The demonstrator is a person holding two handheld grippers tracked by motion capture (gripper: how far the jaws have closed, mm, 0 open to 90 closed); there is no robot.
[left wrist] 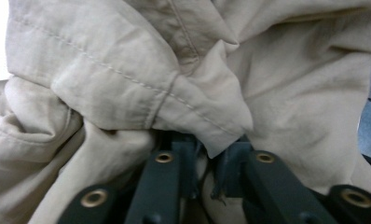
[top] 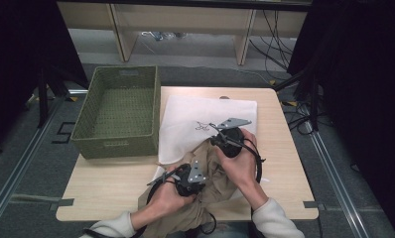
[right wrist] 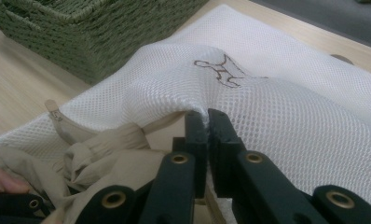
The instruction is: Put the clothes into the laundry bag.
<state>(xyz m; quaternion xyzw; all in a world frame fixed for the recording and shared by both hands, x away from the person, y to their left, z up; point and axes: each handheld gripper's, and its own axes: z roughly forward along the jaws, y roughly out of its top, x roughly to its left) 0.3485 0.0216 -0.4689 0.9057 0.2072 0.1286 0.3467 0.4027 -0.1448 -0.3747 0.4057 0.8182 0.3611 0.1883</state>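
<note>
The table [top: 111, 183] is pale wood-look board, smooth and matt. On it, the basket [top: 117, 106] is green woven cord, coarse and ribbed. Just beside the basket lies a white mesh bag [right wrist: 286, 107] of fine open netting, matt, with a dark printed mark. At the bag's near edge, the beige garment [left wrist: 127, 70] is soft woven cloth, creased, matt, with stitched hems. The left hand-held gripper [left wrist: 207, 154] and right hand-held gripper [right wrist: 207, 122] have dark matt plastic jaws with brass-coloured rivets.
</note>
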